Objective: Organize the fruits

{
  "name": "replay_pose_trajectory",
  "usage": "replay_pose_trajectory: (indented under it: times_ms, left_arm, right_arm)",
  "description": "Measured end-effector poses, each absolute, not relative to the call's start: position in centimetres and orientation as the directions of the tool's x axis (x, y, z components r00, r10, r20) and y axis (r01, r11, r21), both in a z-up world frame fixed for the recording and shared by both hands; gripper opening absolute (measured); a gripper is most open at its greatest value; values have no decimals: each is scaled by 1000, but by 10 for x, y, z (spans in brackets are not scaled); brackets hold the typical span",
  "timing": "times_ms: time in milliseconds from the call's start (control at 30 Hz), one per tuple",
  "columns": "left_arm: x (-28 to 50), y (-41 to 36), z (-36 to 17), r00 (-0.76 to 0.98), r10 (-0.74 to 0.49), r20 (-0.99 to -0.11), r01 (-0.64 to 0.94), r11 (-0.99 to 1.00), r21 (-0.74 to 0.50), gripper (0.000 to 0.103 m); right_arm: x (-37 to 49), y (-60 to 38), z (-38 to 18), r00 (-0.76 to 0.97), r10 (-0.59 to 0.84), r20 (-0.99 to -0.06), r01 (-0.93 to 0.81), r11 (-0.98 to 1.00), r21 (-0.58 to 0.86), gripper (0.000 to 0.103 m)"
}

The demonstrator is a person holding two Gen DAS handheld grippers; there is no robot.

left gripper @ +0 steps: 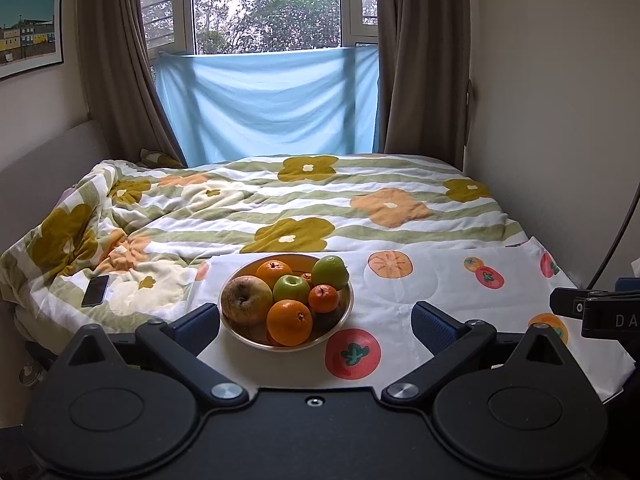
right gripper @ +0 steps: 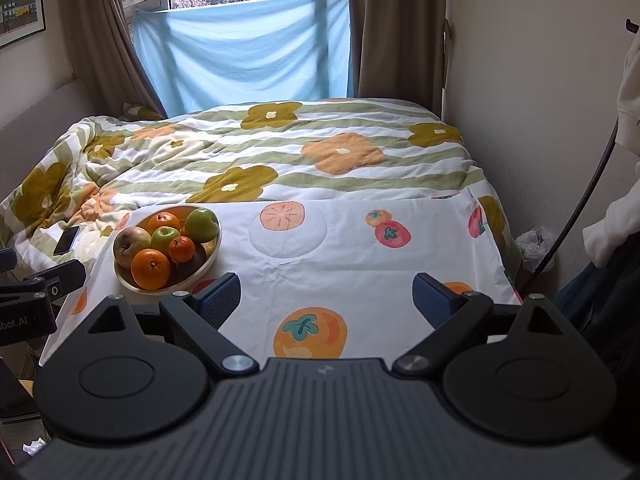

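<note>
A metal bowl [left gripper: 345, 307] [right gripper: 127, 280] stands on a white fruit-print cloth [left gripper: 420, 284] [right gripper: 340, 256]. It holds a brownish apple [left gripper: 246, 299] [right gripper: 131, 245], two green apples [left gripper: 291, 288] [left gripper: 329, 272], oranges [left gripper: 289, 322] [right gripper: 150, 269] and a small tangerine [left gripper: 323, 298] [right gripper: 181, 249]. My left gripper [left gripper: 316, 320] is open just in front of the bowl, whose near rim lies between the fingers. My right gripper [right gripper: 327, 300] is open over bare cloth, right of the bowl, holding nothing.
The cloth covers the near end of a bed with a flowered duvet [left gripper: 280, 208] [right gripper: 280, 152]. A dark phone [left gripper: 96, 290] [right gripper: 66, 240] lies on the duvet at left. A wall runs along the right; a cable [right gripper: 580, 200] and plastic bag [right gripper: 536, 246] are beside it.
</note>
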State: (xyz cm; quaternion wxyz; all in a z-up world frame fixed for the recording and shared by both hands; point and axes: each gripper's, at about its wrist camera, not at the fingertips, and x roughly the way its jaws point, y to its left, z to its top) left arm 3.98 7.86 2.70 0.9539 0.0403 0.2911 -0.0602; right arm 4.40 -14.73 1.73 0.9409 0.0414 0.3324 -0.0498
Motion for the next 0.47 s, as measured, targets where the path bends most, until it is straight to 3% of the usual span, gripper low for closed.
replay_pose_trajectory:
  times_ms: [467]
  left_arm:
    - [42,80,24,823,-88,-562,136,990,45,103]
  right_arm:
    - [45,-144,17,771,-65,-633,124,991,49,103]
